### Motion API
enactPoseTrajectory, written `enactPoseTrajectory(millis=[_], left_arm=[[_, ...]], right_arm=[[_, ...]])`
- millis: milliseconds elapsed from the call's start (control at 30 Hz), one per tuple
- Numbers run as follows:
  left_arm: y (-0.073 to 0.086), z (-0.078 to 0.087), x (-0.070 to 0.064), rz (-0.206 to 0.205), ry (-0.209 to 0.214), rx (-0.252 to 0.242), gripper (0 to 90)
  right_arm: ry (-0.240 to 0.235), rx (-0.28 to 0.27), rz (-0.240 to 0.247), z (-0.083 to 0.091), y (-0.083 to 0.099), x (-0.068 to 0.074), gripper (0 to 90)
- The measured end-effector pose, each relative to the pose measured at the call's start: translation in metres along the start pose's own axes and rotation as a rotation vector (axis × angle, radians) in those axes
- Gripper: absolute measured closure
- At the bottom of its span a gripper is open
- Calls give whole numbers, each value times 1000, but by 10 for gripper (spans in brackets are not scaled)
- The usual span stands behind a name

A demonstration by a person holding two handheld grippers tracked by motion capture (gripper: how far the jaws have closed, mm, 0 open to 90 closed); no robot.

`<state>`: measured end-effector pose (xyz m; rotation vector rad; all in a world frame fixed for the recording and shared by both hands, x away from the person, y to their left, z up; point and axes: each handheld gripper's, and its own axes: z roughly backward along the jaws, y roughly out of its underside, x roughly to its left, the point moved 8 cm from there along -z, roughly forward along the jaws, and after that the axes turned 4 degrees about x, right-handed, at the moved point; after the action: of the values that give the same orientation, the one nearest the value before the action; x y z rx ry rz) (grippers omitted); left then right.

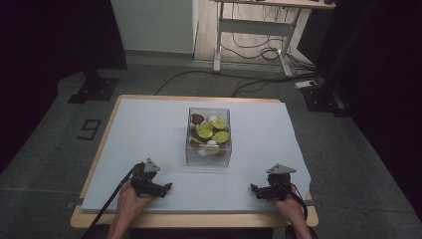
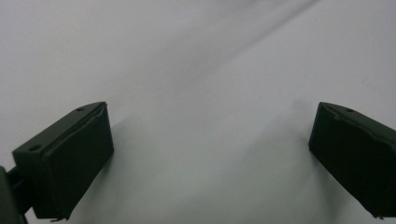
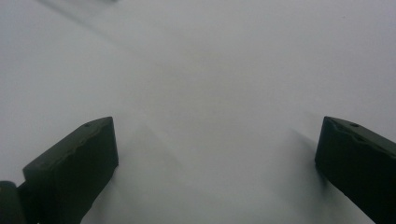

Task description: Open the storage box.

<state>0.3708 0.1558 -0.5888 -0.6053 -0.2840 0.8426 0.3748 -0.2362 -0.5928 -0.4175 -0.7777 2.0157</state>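
Writing is limited to a "9" (image 1: 89, 129) marked on the floor left of the surface (image 1: 149, 124). Left tongs (image 1: 166, 187) and right tongs (image 1: 254, 189) are held low at the near edge, tips turned inward, jaws apart, empty. Clear box (image 1: 208, 137) of lime halves is set centrally, well apart from both.

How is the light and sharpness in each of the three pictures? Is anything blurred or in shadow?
High view: dim room with dark edges, the white sheet brightest, the clear box slightly soft. Left gripper view: the sheet looks smooth and featureless, with soft shadows beside the left gripper. Right gripper view: similar, with faint shadows beside the right gripper.
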Motion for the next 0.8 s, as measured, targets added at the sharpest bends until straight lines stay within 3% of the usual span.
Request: enactPoseTrajectory(millis=[567, 800], left_arm=[[0, 0, 0, 2, 4, 0, 0], [0, 0, 0, 0, 4, -1, 0]], right_arm=[[-4, 60, 4, 0, -3, 0, 0], [-31, 83, 23, 2, -3, 3, 0]])
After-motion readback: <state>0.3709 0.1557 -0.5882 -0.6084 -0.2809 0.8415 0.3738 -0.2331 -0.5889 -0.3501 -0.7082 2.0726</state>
